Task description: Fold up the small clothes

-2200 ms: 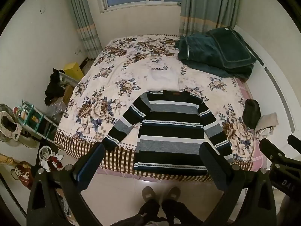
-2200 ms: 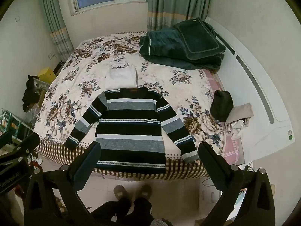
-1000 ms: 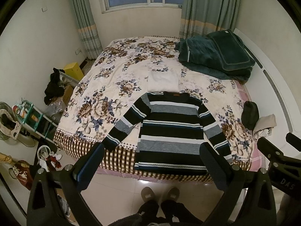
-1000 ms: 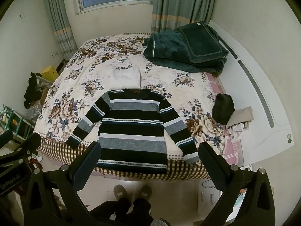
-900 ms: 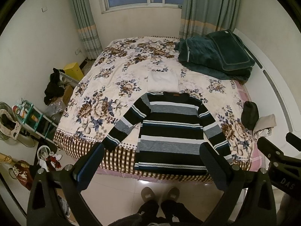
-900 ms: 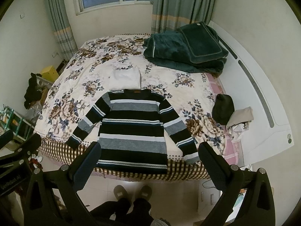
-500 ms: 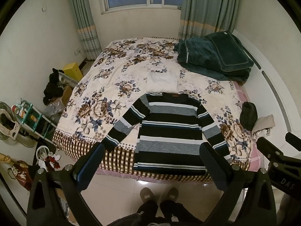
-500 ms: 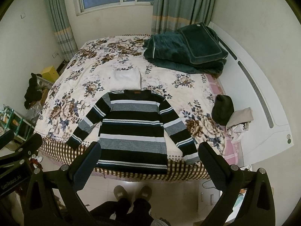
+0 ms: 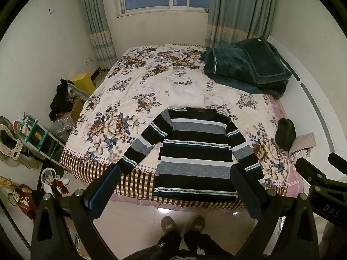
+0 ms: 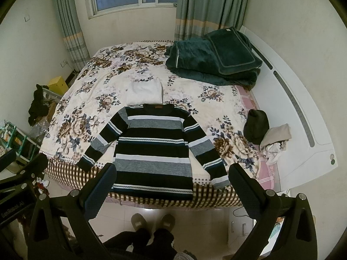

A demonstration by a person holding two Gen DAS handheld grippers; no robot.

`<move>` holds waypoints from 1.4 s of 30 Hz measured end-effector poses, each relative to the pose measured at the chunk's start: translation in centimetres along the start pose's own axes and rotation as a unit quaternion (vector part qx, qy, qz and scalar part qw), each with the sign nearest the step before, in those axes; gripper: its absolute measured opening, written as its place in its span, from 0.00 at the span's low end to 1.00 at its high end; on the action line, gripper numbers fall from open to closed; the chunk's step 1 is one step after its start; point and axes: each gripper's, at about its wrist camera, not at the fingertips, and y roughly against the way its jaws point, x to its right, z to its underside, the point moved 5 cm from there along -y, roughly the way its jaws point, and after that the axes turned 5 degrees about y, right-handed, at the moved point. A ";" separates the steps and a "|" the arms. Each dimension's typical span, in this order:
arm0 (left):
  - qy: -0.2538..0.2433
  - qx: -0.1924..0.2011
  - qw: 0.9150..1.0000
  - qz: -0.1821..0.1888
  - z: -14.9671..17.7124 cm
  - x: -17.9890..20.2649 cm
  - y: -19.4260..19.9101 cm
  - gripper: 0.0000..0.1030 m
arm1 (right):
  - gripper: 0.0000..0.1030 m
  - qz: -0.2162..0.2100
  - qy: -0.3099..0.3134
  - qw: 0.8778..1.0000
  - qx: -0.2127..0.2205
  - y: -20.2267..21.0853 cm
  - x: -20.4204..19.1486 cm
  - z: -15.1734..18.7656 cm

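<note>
A black, grey and white striped sweater (image 9: pixel 196 151) lies flat on the flowered bed (image 9: pixel 121 108), sleeves spread, hem at the near edge. It also shows in the right wrist view (image 10: pixel 154 149). A folded white cloth (image 9: pixel 186 96) lies just beyond its collar, also in the right wrist view (image 10: pixel 144 93). My left gripper (image 9: pixel 175 191) is open and empty, held high above the floor before the bed. My right gripper (image 10: pixel 172 189) is open and empty at the same height.
A dark green folded blanket (image 9: pixel 245 67) lies at the bed's far right. A dark hat (image 9: pixel 285 133) and a beige garment (image 9: pixel 303 142) lie at the right edge. Shelves and clutter (image 9: pixel 32 134) stand left of the bed. My slippered feet (image 9: pixel 183 224) stand on the tile floor.
Both grippers have drawn back and tilted up slightly, so the bed looks a little smaller and lower. The sweater has not moved.
</note>
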 end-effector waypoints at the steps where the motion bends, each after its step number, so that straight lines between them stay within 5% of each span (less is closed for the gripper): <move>1: 0.000 0.001 1.000 0.000 0.0 0.0 0.0 1.00 | 1.00 0.001 0.000 1.000 0.000 0.0 0.0 0.0; 32: 0.001 0.013 1.000 -0.007 -1.7 2.2 -0.3 1.00 | 1.00 -0.005 -0.014 1.000 -0.004 0.0 -0.7 -0.3; 37: -0.008 0.040 0.998 -0.037 -3.2 2.5 -5.8 1.00 | 1.00 -0.020 -0.079 0.996 -0.038 -4.2 1.8 -2.5; 42: -0.026 0.038 0.998 -0.046 -4.4 1.4 -14.0 1.00 | 1.00 0.012 -0.180 0.980 -0.087 -14.6 9.1 -0.1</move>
